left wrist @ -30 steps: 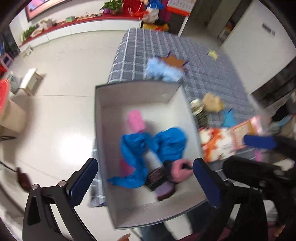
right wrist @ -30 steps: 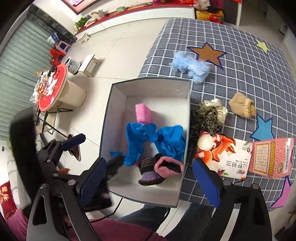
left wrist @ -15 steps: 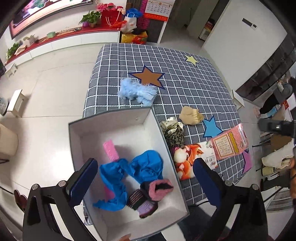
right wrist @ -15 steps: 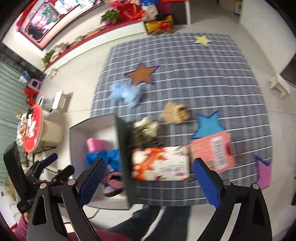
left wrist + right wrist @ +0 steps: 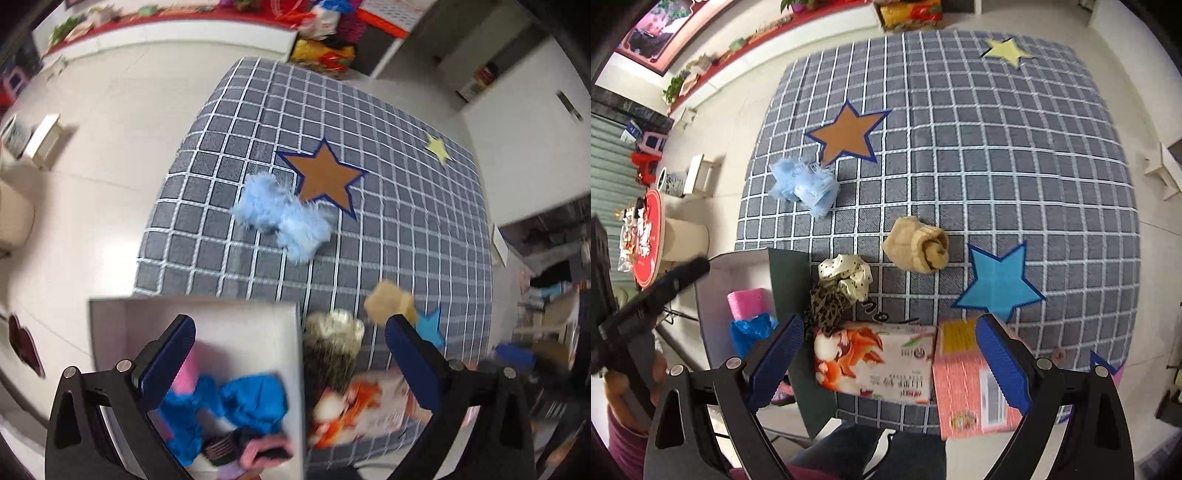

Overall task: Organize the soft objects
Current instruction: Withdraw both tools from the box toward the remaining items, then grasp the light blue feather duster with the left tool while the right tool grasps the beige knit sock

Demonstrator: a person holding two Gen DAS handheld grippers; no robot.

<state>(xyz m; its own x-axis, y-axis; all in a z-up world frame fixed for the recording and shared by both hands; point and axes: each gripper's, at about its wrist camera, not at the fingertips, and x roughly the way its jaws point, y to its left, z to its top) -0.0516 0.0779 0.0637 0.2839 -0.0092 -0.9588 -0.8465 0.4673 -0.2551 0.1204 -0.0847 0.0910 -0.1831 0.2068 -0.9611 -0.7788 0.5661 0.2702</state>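
A white box at the near left of the checked cloth holds blue fabric, a pink block and a pink-and-purple knit item. On the cloth lie a fluffy light-blue item, a beige rolled sock, and a cream and leopard scrunchie pile. My left gripper is open and empty above the box's right wall. My right gripper is open and empty above the tissue pack.
A pink carton lies beside the tissue pack. The grey checked cloth bears brown, blue and yellow star patches. Off the table's left side are white floor, a small stool and a red round table.
Both grippers have swung from over the box towards the cloth. The left view now looks further up the table; the right view has shifted right onto the packs and the sock.
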